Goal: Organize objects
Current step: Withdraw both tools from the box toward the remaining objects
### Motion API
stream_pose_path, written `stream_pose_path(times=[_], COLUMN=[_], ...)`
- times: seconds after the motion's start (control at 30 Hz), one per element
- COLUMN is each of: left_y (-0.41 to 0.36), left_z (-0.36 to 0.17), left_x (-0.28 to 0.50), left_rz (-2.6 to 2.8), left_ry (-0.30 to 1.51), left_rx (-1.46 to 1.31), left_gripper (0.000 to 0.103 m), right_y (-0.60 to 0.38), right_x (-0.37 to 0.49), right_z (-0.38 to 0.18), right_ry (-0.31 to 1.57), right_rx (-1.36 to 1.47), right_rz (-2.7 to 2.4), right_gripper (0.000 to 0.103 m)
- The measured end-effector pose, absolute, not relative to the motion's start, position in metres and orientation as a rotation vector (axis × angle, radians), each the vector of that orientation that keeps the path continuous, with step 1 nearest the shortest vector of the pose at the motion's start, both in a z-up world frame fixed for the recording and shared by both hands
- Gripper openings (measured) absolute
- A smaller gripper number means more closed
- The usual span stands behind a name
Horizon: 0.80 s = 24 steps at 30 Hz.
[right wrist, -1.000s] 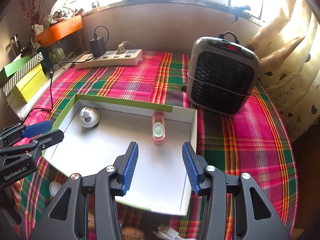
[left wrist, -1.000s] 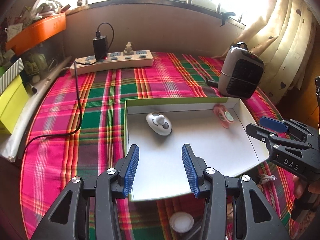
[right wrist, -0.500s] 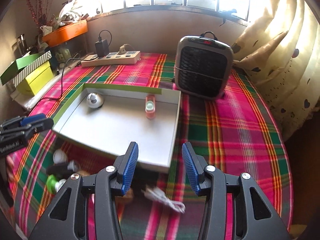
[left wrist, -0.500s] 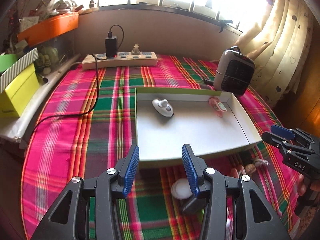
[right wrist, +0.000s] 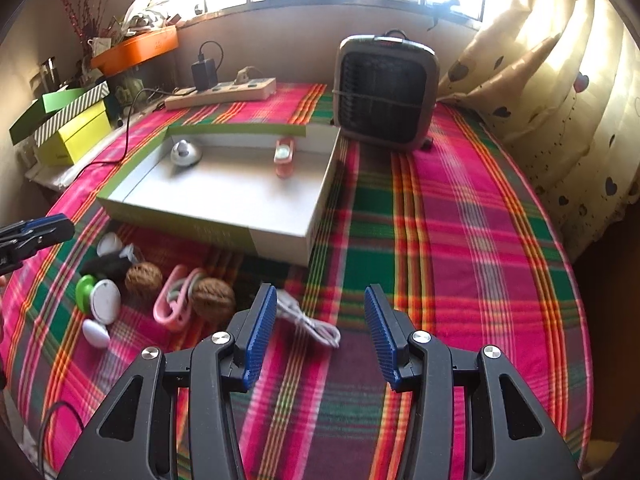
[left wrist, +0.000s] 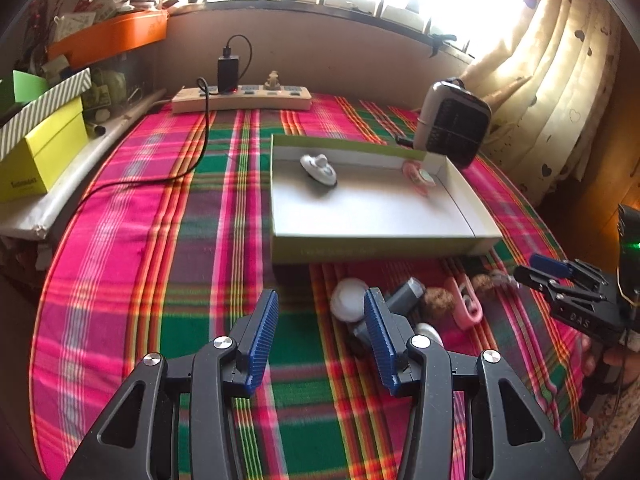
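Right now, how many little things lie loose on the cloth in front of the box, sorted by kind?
Walnuts: 2
Pink clip: 1
White cable: 1
Plain white rounded pieces: 2
Green-and-white round piece: 1
Dark grey object, too unclear to name: 1
Total: 8

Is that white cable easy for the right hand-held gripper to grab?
Probably yes: the white cable lies loose on the cloth just ahead of the open right hand-held gripper, with nothing covering it.
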<state>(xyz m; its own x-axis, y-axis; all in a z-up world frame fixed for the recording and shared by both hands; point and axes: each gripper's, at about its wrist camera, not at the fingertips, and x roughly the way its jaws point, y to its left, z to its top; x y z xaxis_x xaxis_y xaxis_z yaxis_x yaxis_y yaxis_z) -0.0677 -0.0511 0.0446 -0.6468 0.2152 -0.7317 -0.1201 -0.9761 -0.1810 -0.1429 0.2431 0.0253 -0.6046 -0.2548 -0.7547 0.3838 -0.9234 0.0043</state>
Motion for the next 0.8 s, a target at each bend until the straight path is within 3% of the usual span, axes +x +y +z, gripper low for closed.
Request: stream_pose_path(times=[0.8], left_y=[-0.016], left_z=[0.030], left_x=[-0.027], left_rz=[2.598], left_ry=[-0.154], left_rx=[-1.289], left_gripper=[0.043], right_y=[0.229], right_x=[-0.145], right_z=[0.000], right_ry=[0.334], right_rx=[1.154], right_rz=[-2.381], right_gripper=[0.047])
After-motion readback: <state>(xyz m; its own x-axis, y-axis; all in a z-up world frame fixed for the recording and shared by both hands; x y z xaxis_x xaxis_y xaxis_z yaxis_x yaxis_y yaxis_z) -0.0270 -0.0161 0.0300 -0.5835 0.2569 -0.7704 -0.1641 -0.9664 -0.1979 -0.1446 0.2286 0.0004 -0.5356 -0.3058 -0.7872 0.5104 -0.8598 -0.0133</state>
